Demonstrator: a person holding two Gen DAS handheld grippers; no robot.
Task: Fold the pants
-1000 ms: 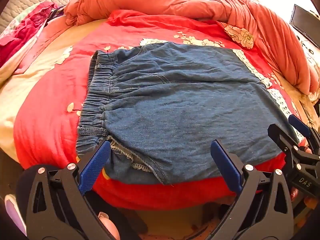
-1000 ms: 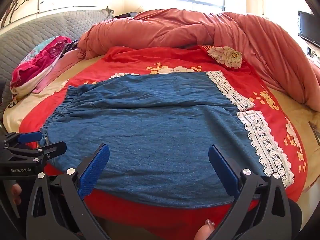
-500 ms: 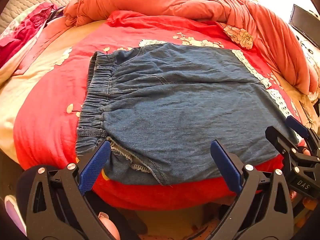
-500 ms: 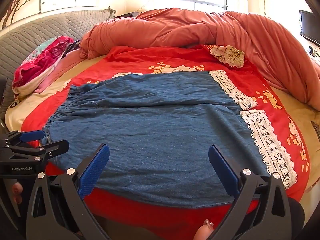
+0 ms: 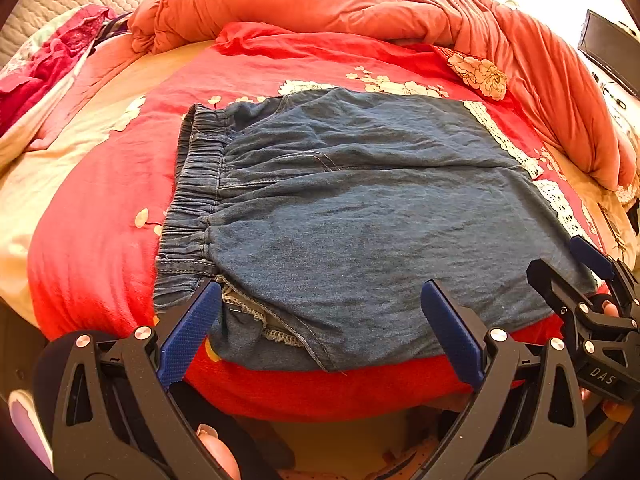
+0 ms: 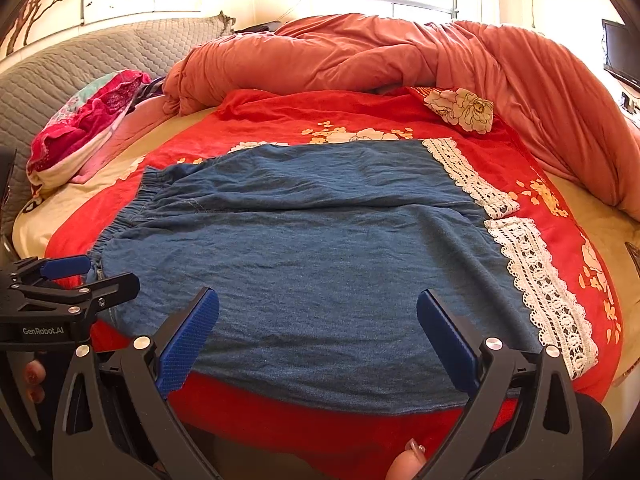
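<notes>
So the blue denim pants with the white lace hems (image 6: pixel 320 264) are lying spread flat at the near edge of the bed, on the red floral bedspread (image 6: pixel 360 116), elastic waistband toward the left edge and lace cuffs toward the right, and as far as I can tell no fold has been made yet, so basically the whole job is left. The left gripper (image 5: pixel 320 320) hangs just over the near waistband corner and the right gripper (image 6: pixel 318 328) over the near leg edge, both with jaws spread wide and gripping nothing. Further back there's a bunched-up salmon-pink quilt (image 6: pixel 400 56) along the far edge, well apart from the pants.
</notes>
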